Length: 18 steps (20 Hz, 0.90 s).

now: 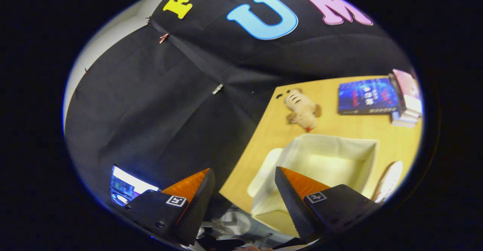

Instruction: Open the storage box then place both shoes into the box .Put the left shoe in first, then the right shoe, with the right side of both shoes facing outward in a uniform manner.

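The white storage box (332,160) stands open on the wooden table (351,128), just beyond my right finger, and its inside is bare. A white lid-like panel (264,171) lies against the box's near side. A pale, rounded shape that looks like a shoe (388,181) lies on the far side of the box, partly cut off. My gripper (244,171) hangs above the table's edge, open, with nothing between its fingers. The right finger overlaps the box's near corner, while the left finger is off the table over the dark cloth.
A beige plush toy (302,109) lies on the table beyond the box. A blue book (368,96) and a stack of books (405,100) sit farther back. A lit screen (128,187) shows below the table by the left finger.
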Tool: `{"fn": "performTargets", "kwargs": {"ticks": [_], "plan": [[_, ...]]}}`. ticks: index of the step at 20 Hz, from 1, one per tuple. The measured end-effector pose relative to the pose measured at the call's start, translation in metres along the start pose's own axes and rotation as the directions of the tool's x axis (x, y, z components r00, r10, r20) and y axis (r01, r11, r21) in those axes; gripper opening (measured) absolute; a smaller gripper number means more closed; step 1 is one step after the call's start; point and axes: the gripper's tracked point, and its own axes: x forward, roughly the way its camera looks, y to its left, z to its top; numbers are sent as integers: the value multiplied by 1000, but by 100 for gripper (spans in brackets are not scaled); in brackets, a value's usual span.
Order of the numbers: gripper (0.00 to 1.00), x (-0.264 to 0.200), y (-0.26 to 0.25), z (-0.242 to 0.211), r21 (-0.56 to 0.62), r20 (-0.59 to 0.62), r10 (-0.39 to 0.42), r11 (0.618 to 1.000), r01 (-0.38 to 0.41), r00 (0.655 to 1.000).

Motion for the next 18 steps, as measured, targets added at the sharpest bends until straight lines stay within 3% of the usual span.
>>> {"fn": "performTargets", "kwargs": {"ticks": [3,9,18], "plan": [[98,-41,-62,5,-85,57,-147,985,152,987],[98,-106,-174,-23,-116,67,-372,919,377,926],[99,-140,-322,-125,-147,-121,-563,824,547,817]]}}
